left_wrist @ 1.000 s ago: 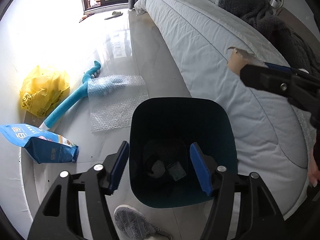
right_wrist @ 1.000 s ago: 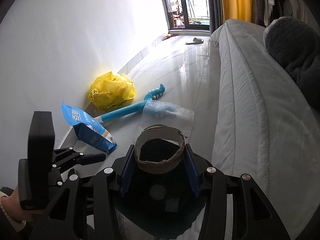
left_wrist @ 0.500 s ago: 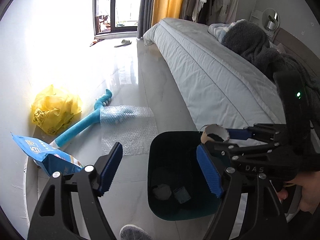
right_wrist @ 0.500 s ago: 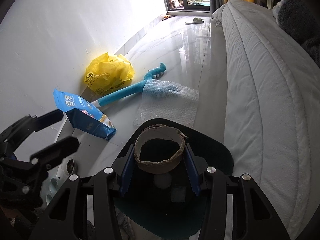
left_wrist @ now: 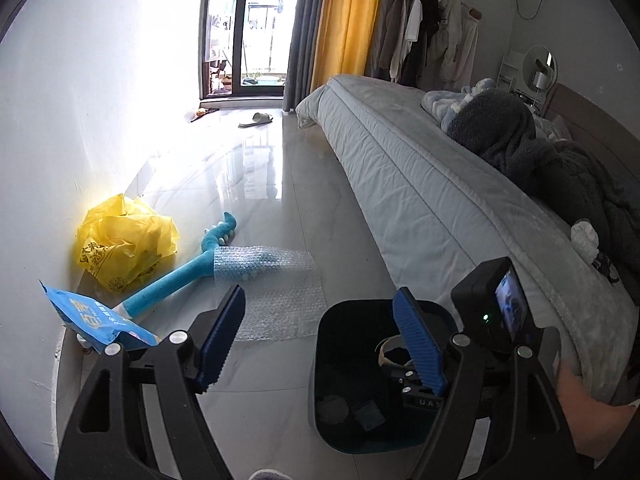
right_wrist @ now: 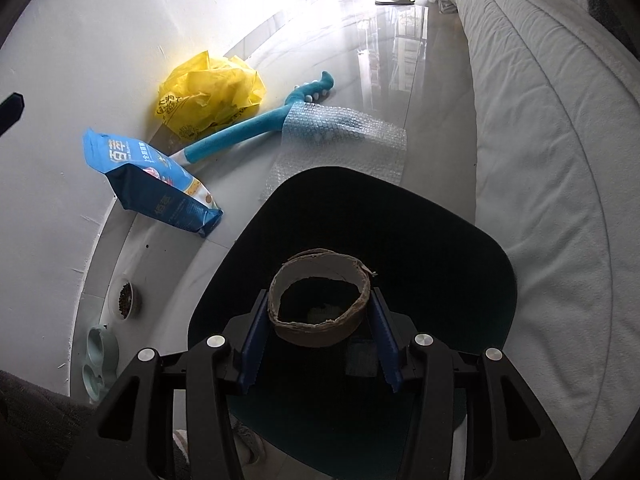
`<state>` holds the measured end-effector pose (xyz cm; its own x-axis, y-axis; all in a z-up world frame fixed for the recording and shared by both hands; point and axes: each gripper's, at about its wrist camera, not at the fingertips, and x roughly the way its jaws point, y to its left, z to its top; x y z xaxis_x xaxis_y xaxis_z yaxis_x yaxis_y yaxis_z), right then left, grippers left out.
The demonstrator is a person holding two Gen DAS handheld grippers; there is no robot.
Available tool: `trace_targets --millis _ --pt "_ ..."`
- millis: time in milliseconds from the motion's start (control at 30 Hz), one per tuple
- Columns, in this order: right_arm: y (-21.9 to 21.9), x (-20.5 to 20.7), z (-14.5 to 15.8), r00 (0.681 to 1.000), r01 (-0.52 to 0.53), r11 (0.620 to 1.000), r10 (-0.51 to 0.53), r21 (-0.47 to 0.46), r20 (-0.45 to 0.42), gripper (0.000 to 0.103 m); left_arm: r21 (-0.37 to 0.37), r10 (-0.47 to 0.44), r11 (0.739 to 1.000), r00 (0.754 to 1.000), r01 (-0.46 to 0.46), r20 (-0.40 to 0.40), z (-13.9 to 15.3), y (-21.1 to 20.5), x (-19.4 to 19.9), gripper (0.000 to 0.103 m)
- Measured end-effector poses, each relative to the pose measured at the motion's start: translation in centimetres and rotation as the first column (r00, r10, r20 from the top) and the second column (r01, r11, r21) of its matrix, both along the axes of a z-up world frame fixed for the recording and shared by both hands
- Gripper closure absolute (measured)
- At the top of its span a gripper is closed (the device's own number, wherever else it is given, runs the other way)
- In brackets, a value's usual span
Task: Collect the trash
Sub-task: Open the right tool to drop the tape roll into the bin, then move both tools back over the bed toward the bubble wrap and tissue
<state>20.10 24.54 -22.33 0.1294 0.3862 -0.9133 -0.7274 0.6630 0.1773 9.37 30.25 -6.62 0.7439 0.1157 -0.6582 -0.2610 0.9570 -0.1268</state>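
Observation:
My right gripper (right_wrist: 318, 342) is shut on a brown cardboard tube (right_wrist: 320, 304) and holds it over the mouth of the dark teal trash bin (right_wrist: 472, 240). In the left wrist view the tube (left_wrist: 390, 350) and the right gripper sit just above the bin (left_wrist: 324, 360), which holds some scraps (left_wrist: 332, 408) at its bottom. My left gripper (left_wrist: 320, 340) is open and empty, above the floor left of the bin. A sheet of bubble wrap (left_wrist: 276, 292) lies on the floor beyond the bin.
A yellow plastic bag (left_wrist: 124, 244), a blue foam stick (left_wrist: 180, 276) and a blue packet (left_wrist: 96, 324) lie by the white wall at left. The bed (left_wrist: 440, 200) runs along the right. Pet bowls (right_wrist: 104, 352) stand by the wall.
My right gripper has lowered the tube towards the bin mouth. My left gripper has tilted up and moved left, away from the bin.

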Motion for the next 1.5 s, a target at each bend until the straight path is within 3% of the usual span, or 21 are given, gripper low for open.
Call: trace_targets --millis 333,900,1033,1500 --pt "0.0 -1.0 -0.1 1.0 -0.02 1.0 0.02 -0.018 0.018 0.036 0.058 0.008 0.998 0.997 -0.012 0.078 2.1 -0.2 -0.6 0.021" --pt "-4.8 -0.4 8.3 0.973 -0.017 0.992 -0.013 0.128 0.23 0.034 0.085 -0.058 0.995 0.984 0.044 0.167 5.2 -5.3 1.4 0.021" --pt "-6.9 -0.2 9.8 0.961 -0.011 0.989 -0.031 0.149 0.275 0.033 0.061 -0.067 0.997 0.981 0.057 0.184 5.8 -6.4 2.0 0.021" --pt "-14.3 1.8 14.3 0.921 0.061 0.965 -0.153 0.256 0.357 0.031 0.108 -0.122 0.989 0.976 0.103 0.182 5.7 -11.0 4.4 0.021"
